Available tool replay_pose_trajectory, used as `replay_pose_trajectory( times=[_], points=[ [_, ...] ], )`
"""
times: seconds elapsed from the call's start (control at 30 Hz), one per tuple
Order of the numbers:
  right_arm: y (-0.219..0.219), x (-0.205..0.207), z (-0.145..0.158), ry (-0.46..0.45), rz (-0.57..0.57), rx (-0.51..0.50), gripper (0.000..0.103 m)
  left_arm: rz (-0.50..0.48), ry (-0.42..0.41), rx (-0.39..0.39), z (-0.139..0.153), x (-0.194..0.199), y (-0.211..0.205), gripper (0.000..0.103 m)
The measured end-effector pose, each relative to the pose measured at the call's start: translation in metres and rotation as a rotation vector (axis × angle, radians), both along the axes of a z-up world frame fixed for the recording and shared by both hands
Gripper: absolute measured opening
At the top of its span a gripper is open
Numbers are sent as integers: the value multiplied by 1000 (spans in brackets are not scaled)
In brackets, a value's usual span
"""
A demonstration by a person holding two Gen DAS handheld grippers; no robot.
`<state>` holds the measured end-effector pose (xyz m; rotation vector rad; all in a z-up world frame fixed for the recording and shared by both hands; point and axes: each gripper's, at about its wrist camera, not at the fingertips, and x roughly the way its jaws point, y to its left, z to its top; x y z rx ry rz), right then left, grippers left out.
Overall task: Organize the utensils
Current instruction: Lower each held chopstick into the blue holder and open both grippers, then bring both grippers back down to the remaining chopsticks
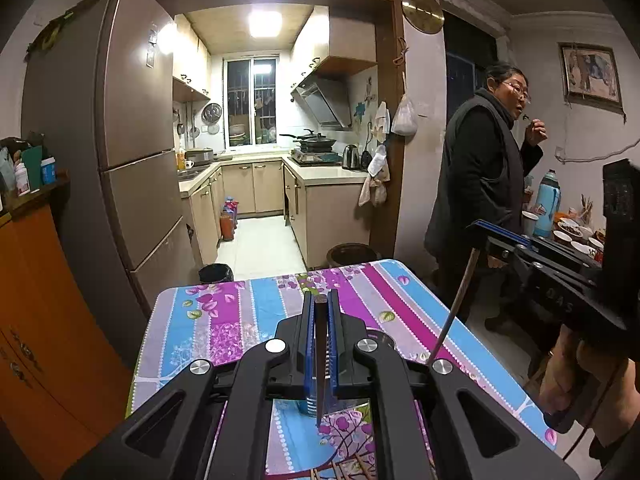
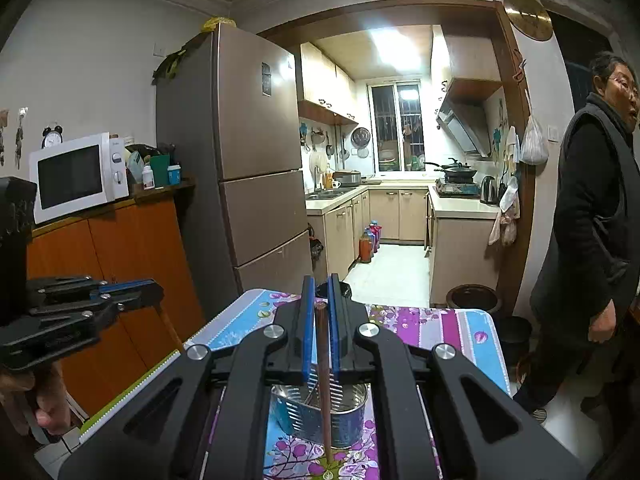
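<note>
Each gripper has 1 stick pinched between closed fingers: the left gripper [image 1: 321, 308] holds a dark brown wooden chopstick [image 1: 320, 364], the right gripper [image 2: 321, 292] a reddish-brown wooden chopstick [image 2: 323, 380]. Both hang above the round shiny metal utensil holder [image 2: 320, 412] on the floral-clothed table [image 1: 240, 312], near its front edge. Neither is in yet, I judge. The grippers hide most of the holder and the table's near part, so other utensils cannot be made out.

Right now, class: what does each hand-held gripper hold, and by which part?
Each holds one chopstick by its upper end: left hand-held gripper its chopstick, right hand-held gripper its chopstick.
</note>
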<state>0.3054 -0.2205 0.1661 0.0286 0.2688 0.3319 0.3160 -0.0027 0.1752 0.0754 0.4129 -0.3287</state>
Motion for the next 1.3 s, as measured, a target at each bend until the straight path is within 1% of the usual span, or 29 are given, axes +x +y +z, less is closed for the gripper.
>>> replay_pose_trajectory(
  times=[0.2, 0.33, 0.5, 0.6, 0.7, 0.73, 0.8, 0.93, 1.1, 1.2, 1.3],
  points=[
    [4, 9, 19, -31, 5, -8, 5, 13, -33, -34, 20, 9, -1, 7],
    [3, 23, 30, -52, 3, -2, 5, 17, -52, -49, 34, 24, -2, 7],
    [-1, 43, 34, -63, -7, 7, 5, 25, -59, -57, 38, 47, -7, 8],
    [-3, 58, 28, -55, -10, 15, 5, 23, -55, -53, 35, 61, -11, 7],
    [-1, 70, 17, -39, -7, 22, 5, 20, -39, -45, 24, 74, -15, 8],
    [-1, 77, 9, -28, -5, 26, 5, 18, -33, -43, 20, 78, -15, 7],
    [0, 85, -1, -10, -3, 27, 5, 16, -15, -38, 8, 87, -17, 7],
    [2, 103, -30, 43, 3, 31, 5, 7, 34, -20, -20, 105, -24, 8],
    [3, 114, -56, 102, 12, 38, 5, 18, 82, -16, -49, 122, -22, 8],
    [2, 117, -63, 131, 17, 38, 6, 22, 102, 4, -59, 128, -23, 8],
    [2, 116, -63, 138, 16, 36, 6, 24, 108, 9, -59, 129, -24, 9]
  ],
)
